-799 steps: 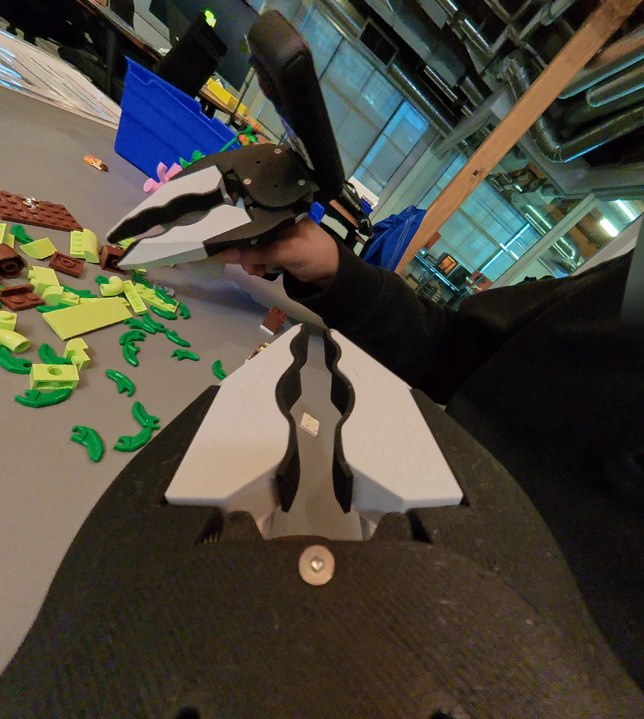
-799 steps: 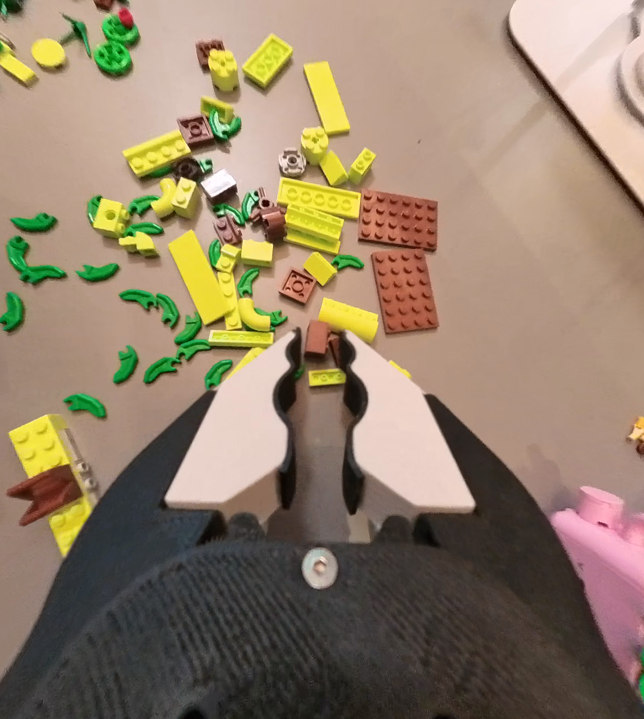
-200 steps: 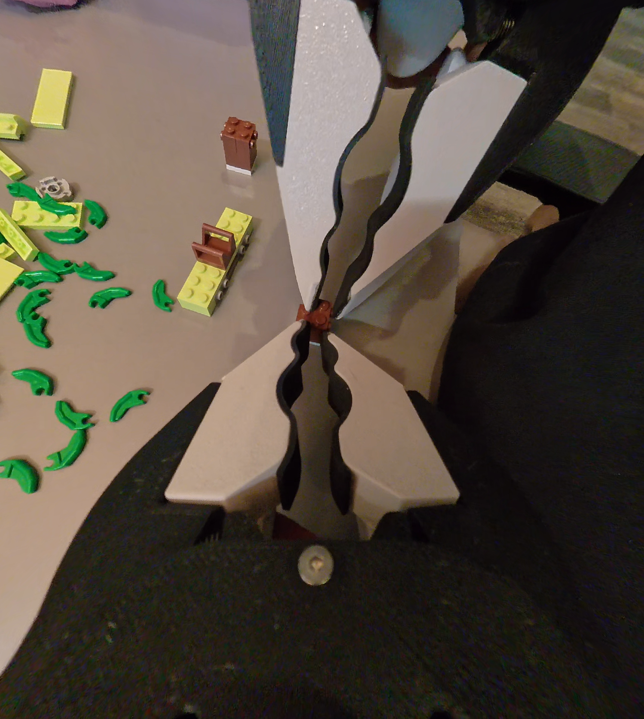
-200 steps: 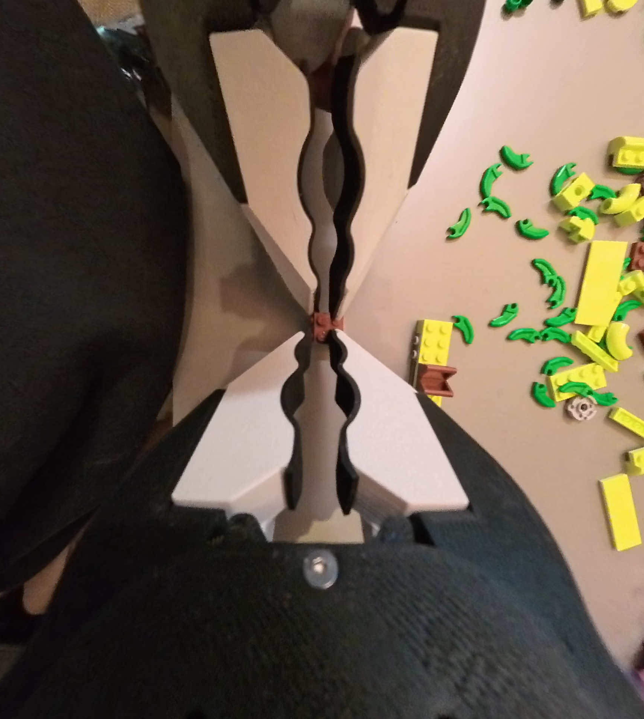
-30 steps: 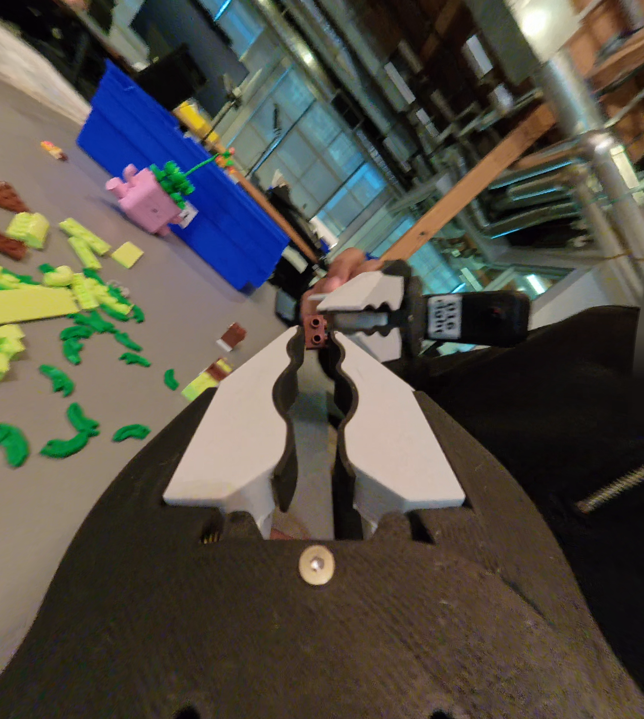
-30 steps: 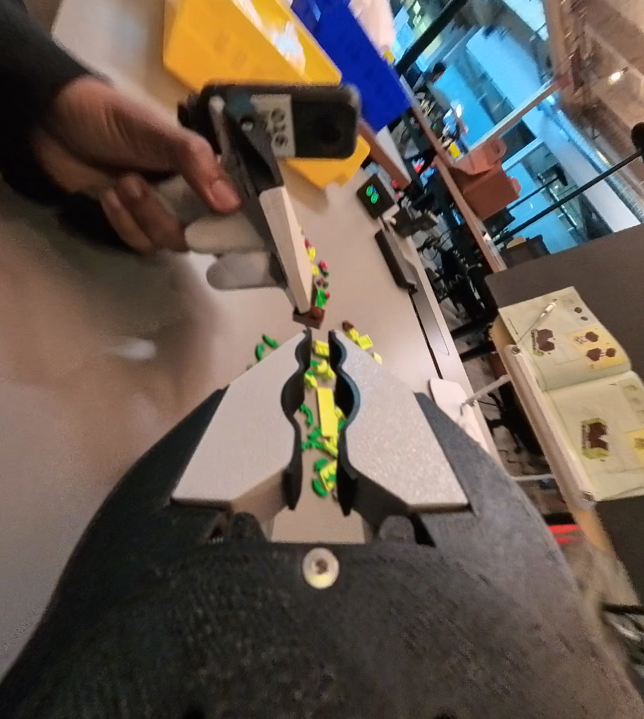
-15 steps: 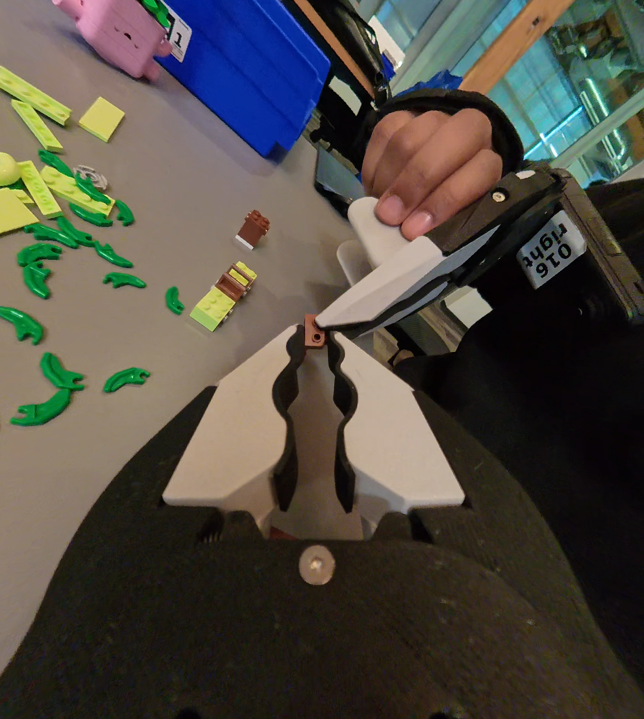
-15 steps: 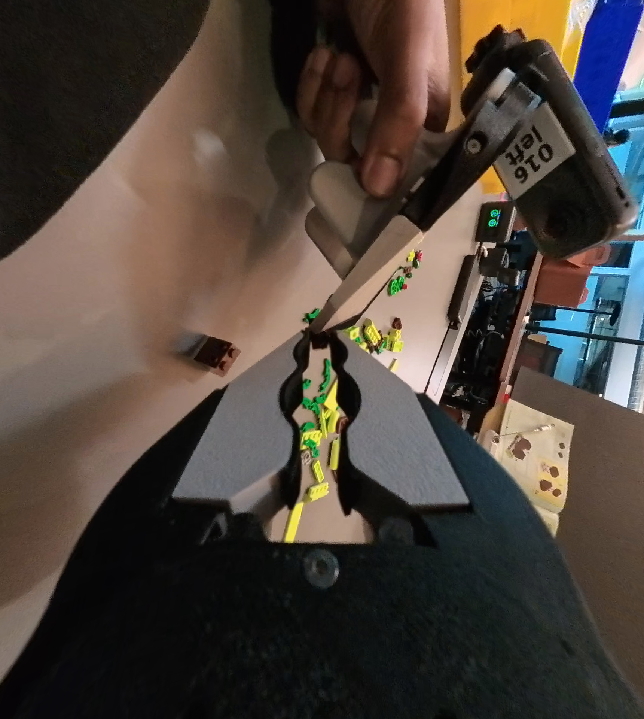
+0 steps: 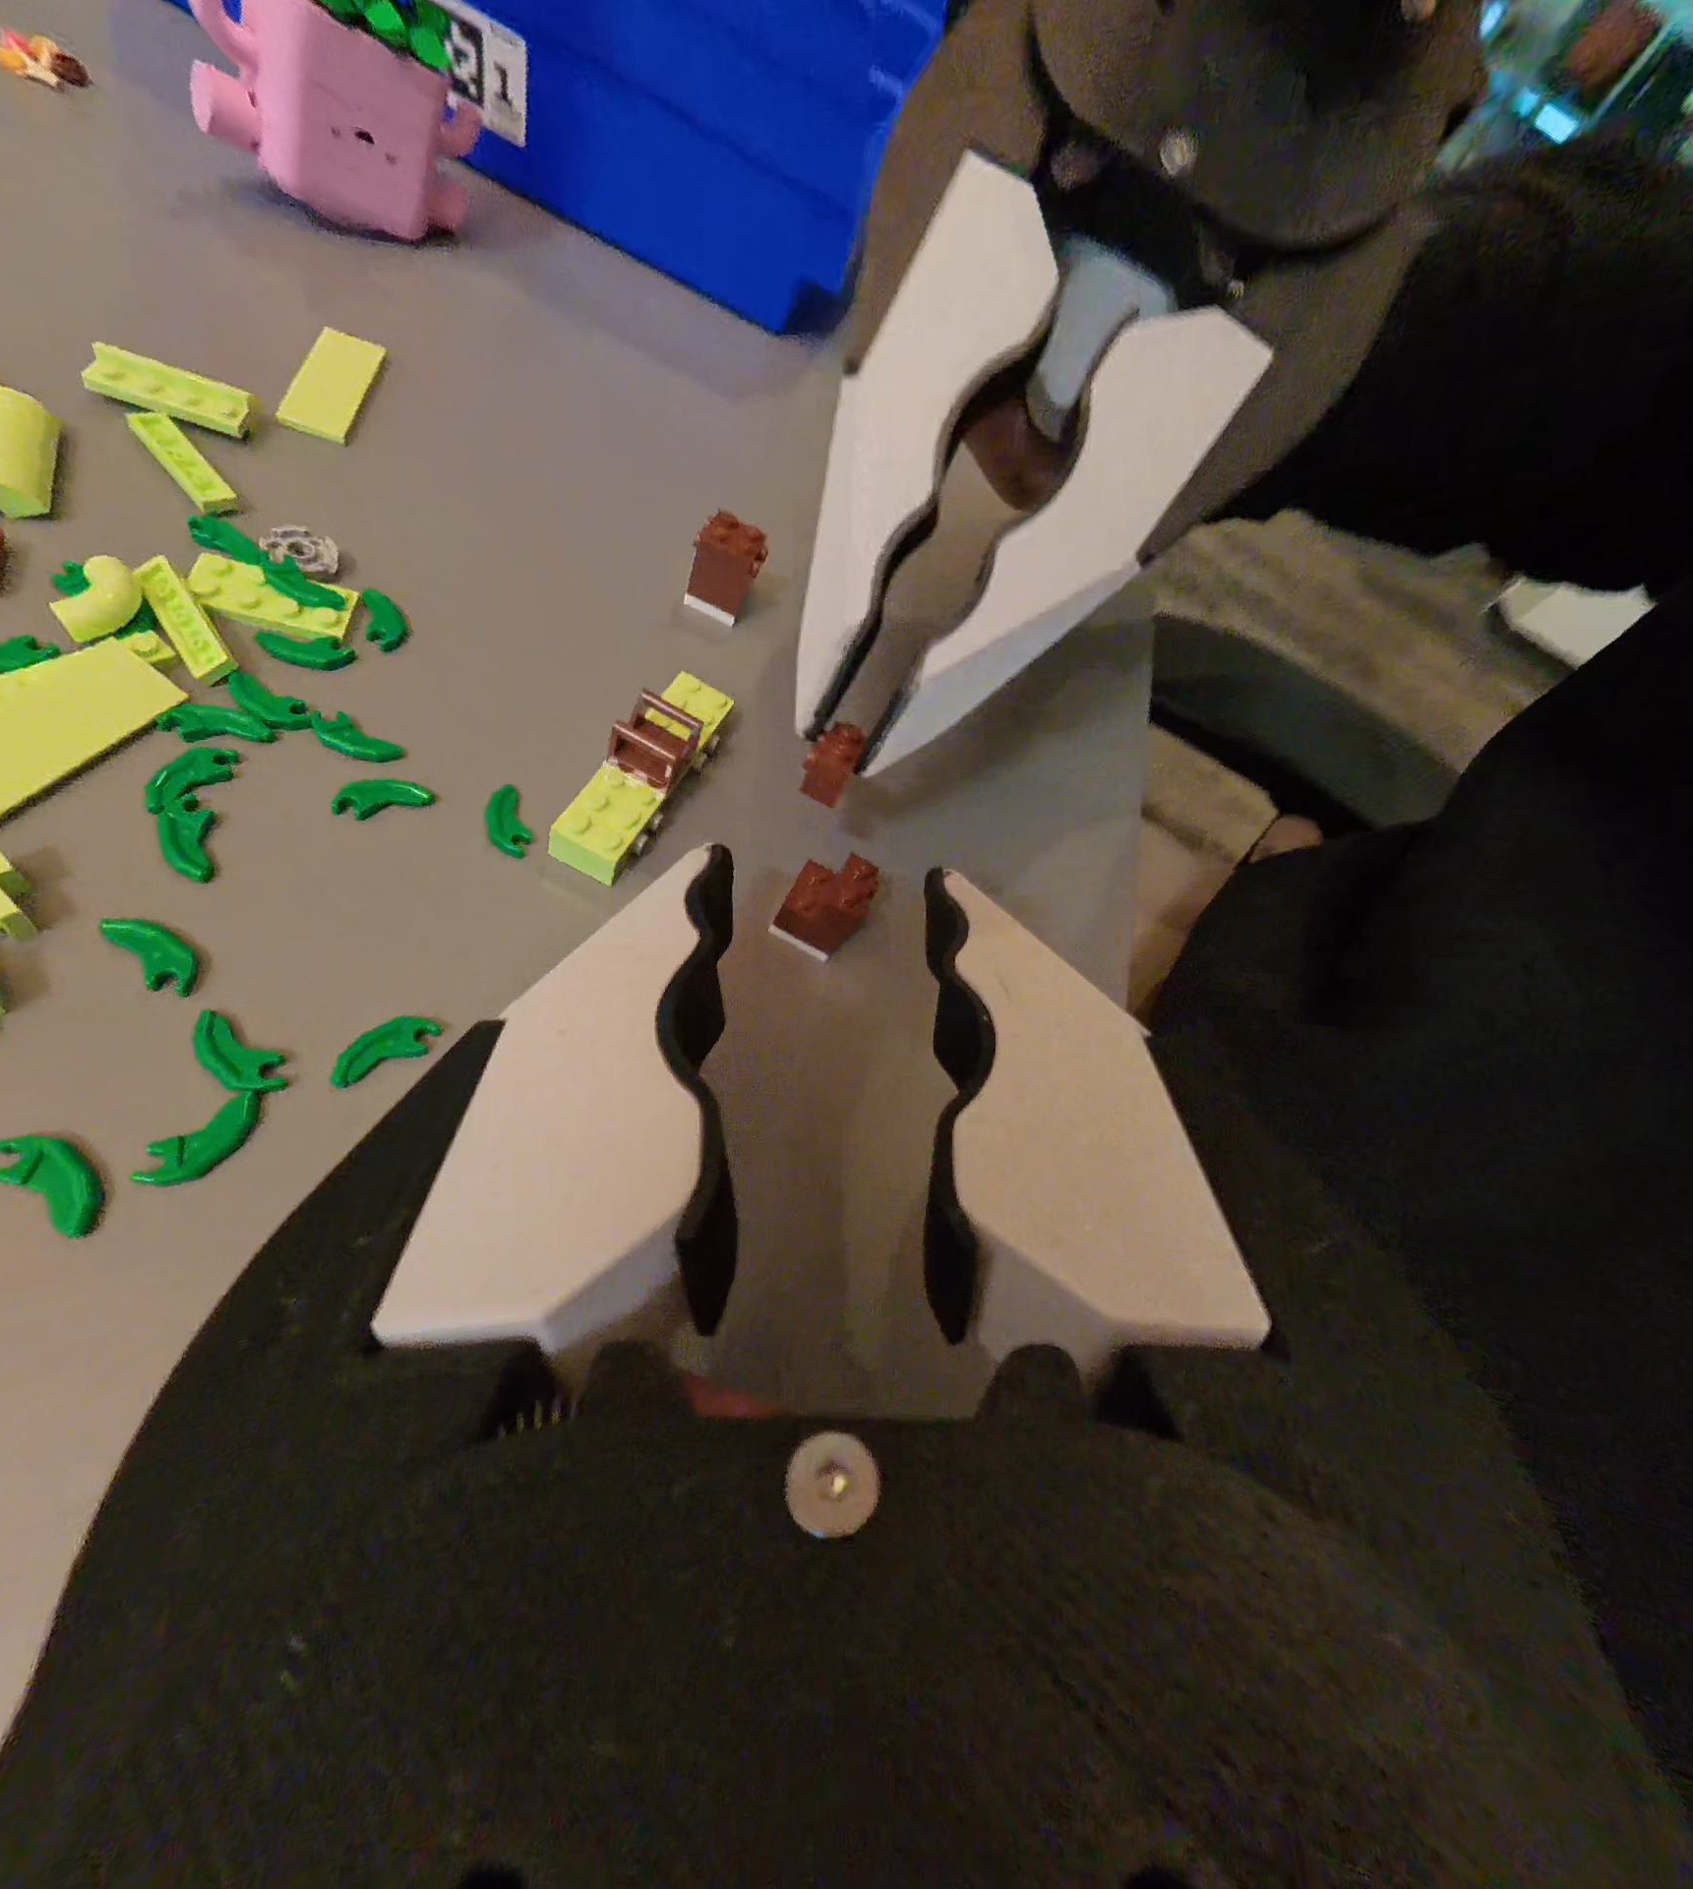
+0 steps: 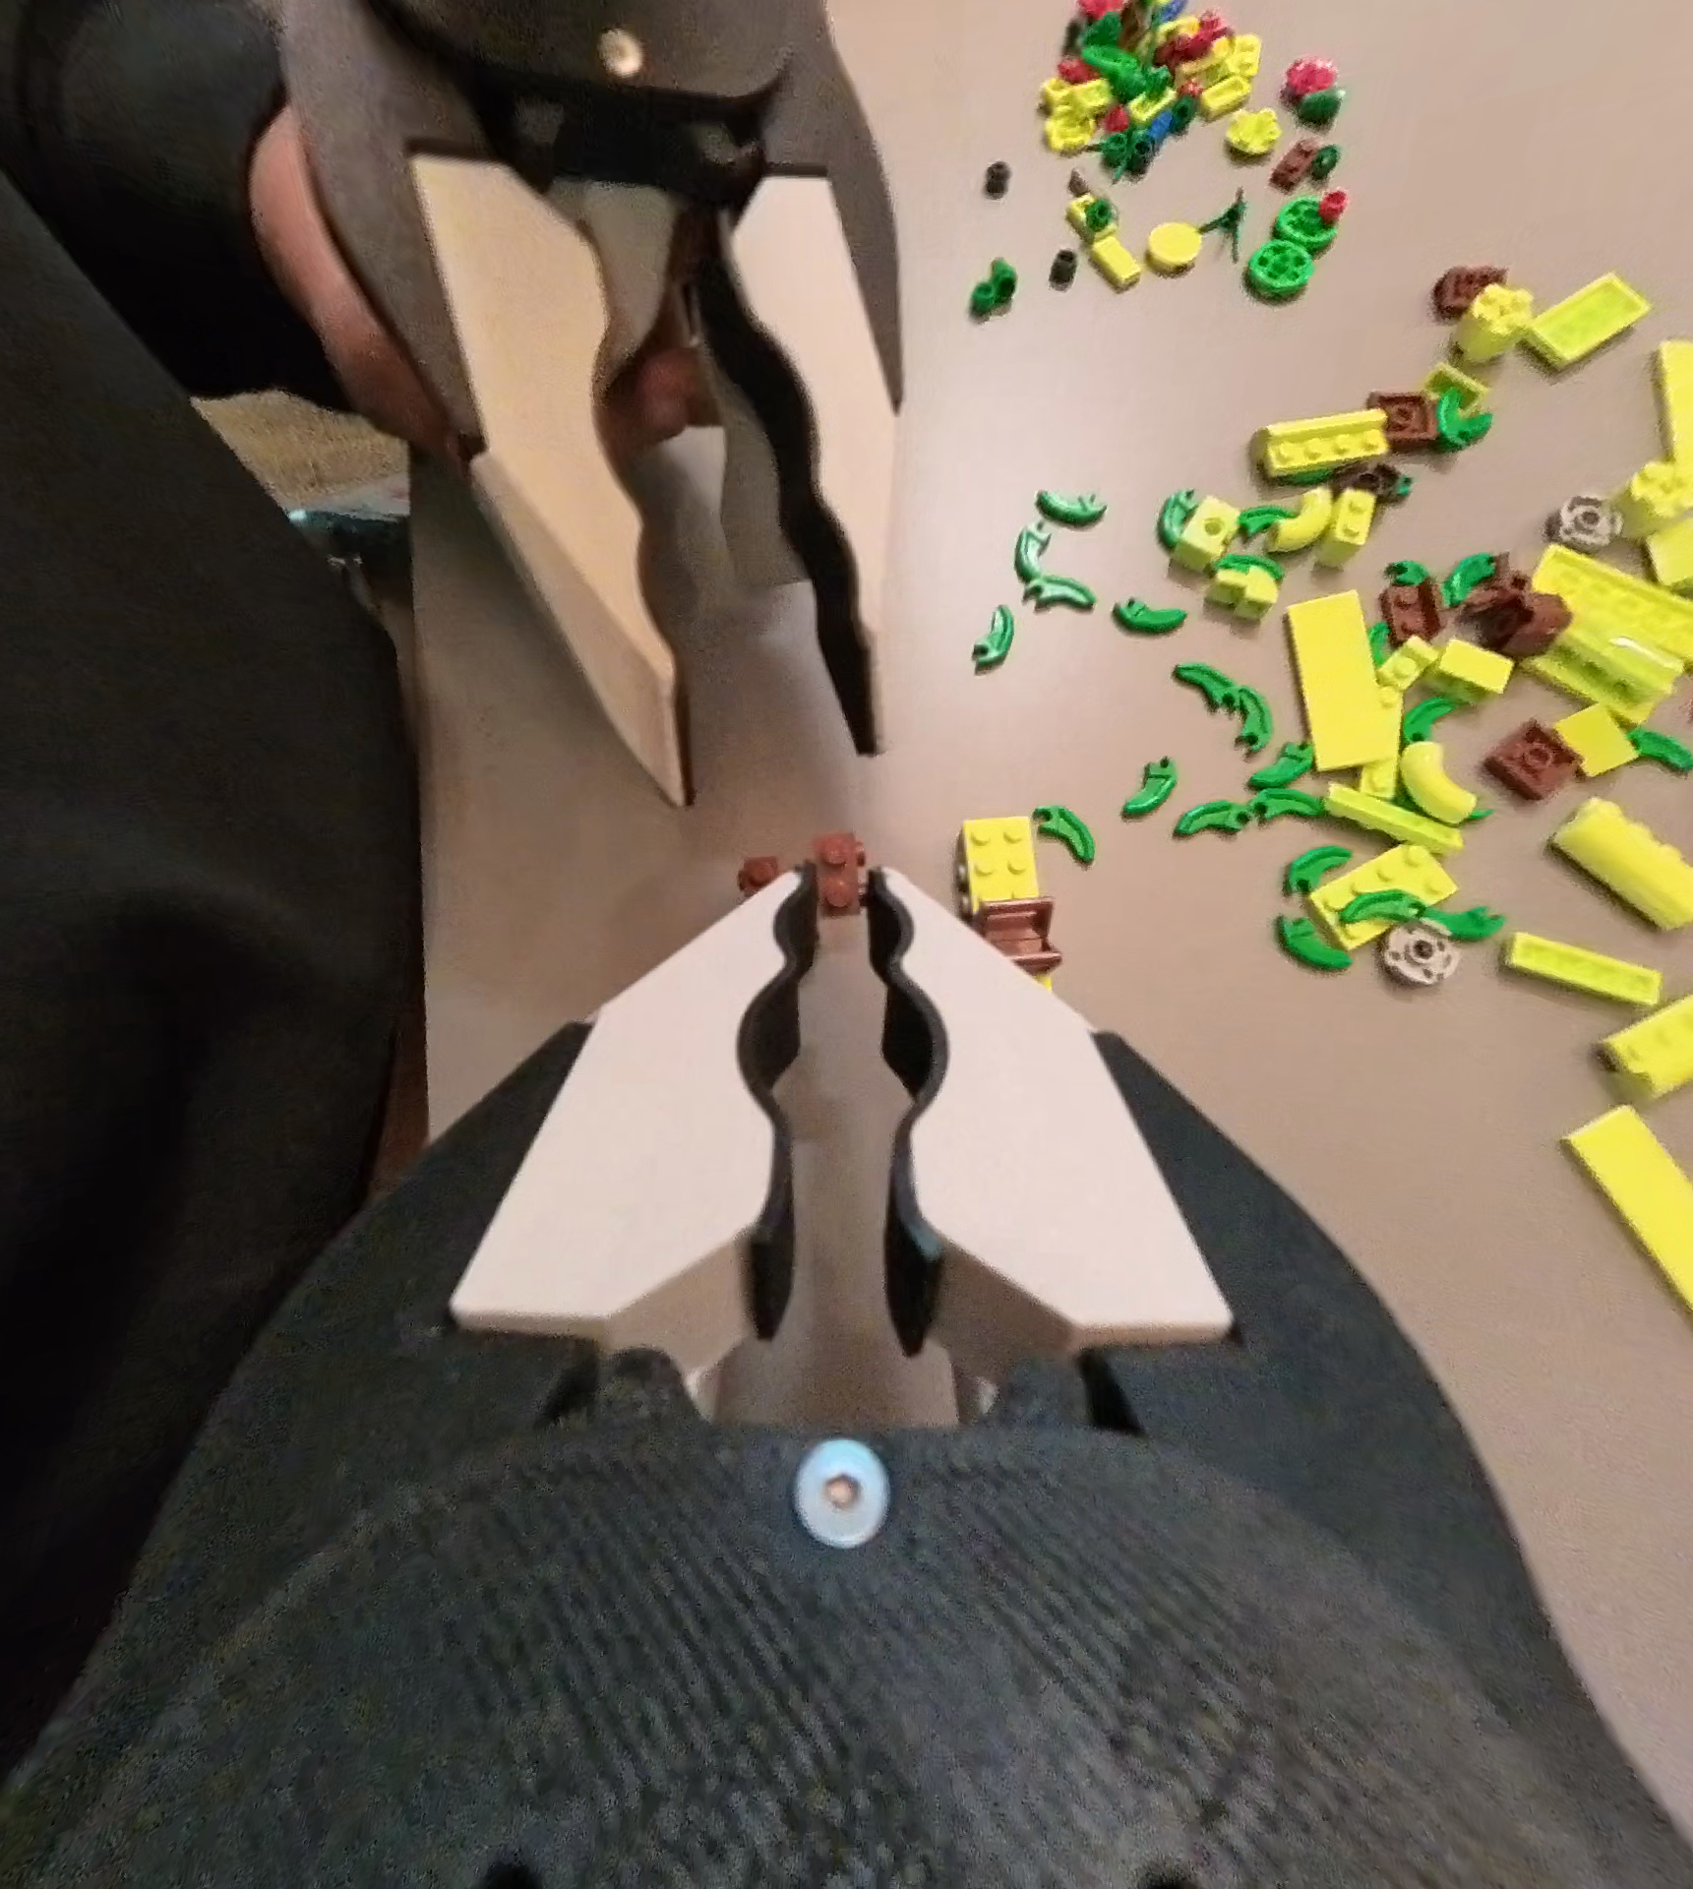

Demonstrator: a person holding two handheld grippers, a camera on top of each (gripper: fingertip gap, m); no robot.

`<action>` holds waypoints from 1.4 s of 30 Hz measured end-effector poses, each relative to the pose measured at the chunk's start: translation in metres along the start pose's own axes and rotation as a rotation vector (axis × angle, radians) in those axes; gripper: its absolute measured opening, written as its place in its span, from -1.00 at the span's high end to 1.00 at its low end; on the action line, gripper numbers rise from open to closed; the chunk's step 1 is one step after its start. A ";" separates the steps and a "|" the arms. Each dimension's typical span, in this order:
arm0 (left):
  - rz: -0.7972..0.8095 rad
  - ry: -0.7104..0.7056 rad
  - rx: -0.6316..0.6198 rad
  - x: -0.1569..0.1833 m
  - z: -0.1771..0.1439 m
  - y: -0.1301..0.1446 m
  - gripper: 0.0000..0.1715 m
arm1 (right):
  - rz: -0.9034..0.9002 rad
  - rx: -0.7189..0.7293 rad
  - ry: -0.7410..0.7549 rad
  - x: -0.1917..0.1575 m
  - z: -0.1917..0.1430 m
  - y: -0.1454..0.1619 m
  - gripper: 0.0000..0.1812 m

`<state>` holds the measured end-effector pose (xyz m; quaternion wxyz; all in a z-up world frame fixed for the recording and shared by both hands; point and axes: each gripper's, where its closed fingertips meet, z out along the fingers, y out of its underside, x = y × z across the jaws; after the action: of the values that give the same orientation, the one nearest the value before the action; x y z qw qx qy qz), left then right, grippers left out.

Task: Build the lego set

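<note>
Grey matte desk (image 9: 535,429), smooth and uniform; it reads beige under warmer light in the right wrist view (image 10: 1179,1176). Blue plastic bin (image 9: 719,174) stands at the far side of the desk; a white sticker with black marks (image 9: 489,87) shows on its face, partly hidden. Person's black garment (image 9: 1557,1022) fills the right of the left wrist view and the left of the right wrist view (image 10: 137,716). Past the desk edge, a grey textured floor patch (image 9: 1220,603). Top right background blurred, indistinct.
</note>
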<state>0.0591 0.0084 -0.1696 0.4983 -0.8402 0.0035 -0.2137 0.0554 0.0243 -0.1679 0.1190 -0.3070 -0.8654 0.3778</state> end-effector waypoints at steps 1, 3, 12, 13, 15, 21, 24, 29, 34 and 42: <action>0.018 -0.015 -0.020 0.000 0.002 0.002 0.59 | 0.020 0.000 -0.007 0.001 0.001 0.002 0.92; 0.043 -0.040 -0.053 0.000 0.006 0.006 0.59 | 0.050 -0.024 -0.028 0.001 0.007 0.009 0.92; 0.081 -0.090 -0.139 -0.003 0.013 0.017 0.66 | 0.072 -0.062 -0.097 -0.009 0.021 0.015 0.91; 0.085 -0.094 -0.146 -0.003 0.014 0.018 0.66 | 0.072 -0.066 -0.100 -0.010 0.021 0.016 0.91; 0.094 -0.099 -0.157 -0.003 0.015 0.019 0.67 | 0.077 -0.074 -0.101 -0.010 0.019 0.016 0.90; 0.098 -0.096 -0.165 -0.002 0.016 0.020 0.67 | 0.116 -0.089 -0.120 -0.012 0.015 0.018 0.87; 0.087 -0.092 -0.164 -0.002 0.016 0.020 0.67 | 0.103 -0.102 -0.094 -0.008 0.013 0.022 0.86; 0.088 -0.091 -0.160 -0.002 0.015 0.020 0.67 | 0.104 -0.166 -0.013 0.008 0.008 0.037 0.85; 0.089 -0.092 -0.167 -0.002 0.016 0.021 0.67 | 0.092 -0.169 0.025 0.009 0.008 0.041 0.84; 0.068 -0.081 -0.144 -0.002 0.014 0.018 0.67 | 0.026 -0.186 0.118 0.020 0.020 0.039 0.88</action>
<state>0.0658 0.0117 -0.1914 0.4433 -0.8812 0.0275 -0.1619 0.0484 0.0455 -0.2104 0.1358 -0.3494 -0.8842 0.2786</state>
